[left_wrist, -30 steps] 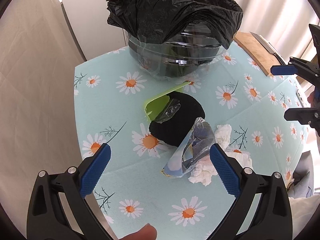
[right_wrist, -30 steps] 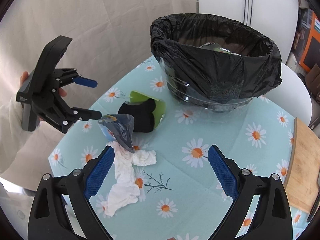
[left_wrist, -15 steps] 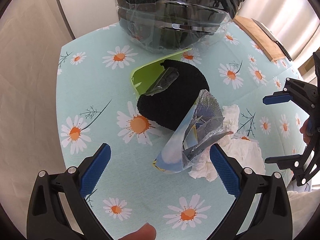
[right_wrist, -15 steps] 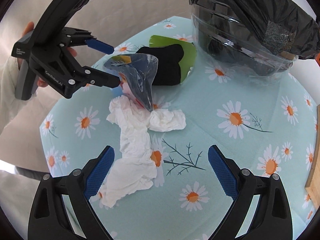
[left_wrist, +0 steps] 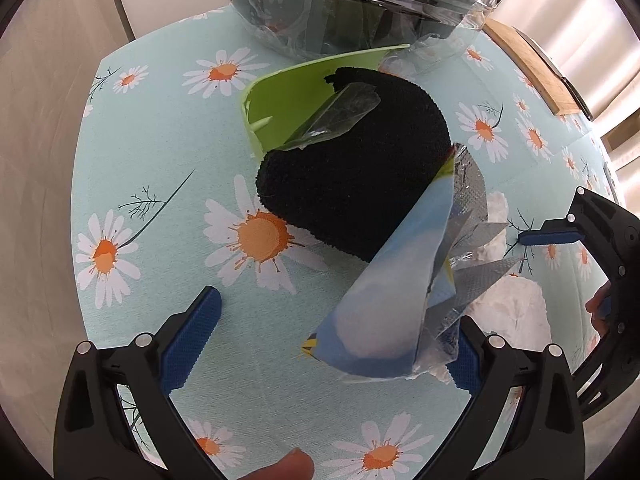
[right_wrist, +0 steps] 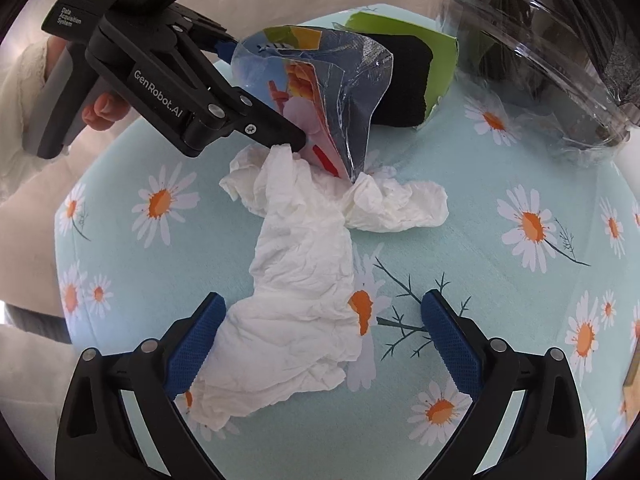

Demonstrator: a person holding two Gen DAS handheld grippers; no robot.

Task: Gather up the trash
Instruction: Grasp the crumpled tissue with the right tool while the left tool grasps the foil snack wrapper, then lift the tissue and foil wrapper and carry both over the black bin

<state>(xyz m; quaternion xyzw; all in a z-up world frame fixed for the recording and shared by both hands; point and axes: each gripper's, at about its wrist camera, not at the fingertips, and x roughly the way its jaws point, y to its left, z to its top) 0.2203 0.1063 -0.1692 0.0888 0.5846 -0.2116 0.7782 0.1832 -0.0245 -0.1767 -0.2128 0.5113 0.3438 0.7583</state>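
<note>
Daisy-print cloth [right_wrist: 500, 272] covers the bench; pale curtain and wall behind.

Left tongs [left_wrist: 332, 340]: released, jaws spread wide, set around the lower end of a crinkled snack wrapper [left_wrist: 384, 312]. The right pad touches or sits just behind the wrapper's edge; the left pad is well apart from it.

Right tongs [right_wrist: 320, 336]: released, jaws wide, poised over the near end of a crumpled white tissue [right_wrist: 304, 280]; nothing held.

Trash remaining on the bench: wrapper, tissue, a black fabric piece [left_wrist: 356, 172] lying on a green plastic scrap [left_wrist: 288, 100], and a clear film strip [left_wrist: 336, 116] on top of those. Clear bin with black liner [right_wrist: 552, 44] stands just behind the pile.

Risks, as judged:
- The wrapper leans on the tissue; closing on it may snag the tissue edge and drag both, or the slick foil may slip out of the pads.
- The tissue is limp; a pinch at one end may leave the rest trailing and miss the bin.
- The two tongs work near each other and could collide.

Hidden or unclear:
- Bin mouth and contents are cut off at the top of both views.
- Wrapper's underside and how far the tissue runs beneath it cannot be told.
- Left tongs' right pad is mostly masked by the wrapper.
</note>
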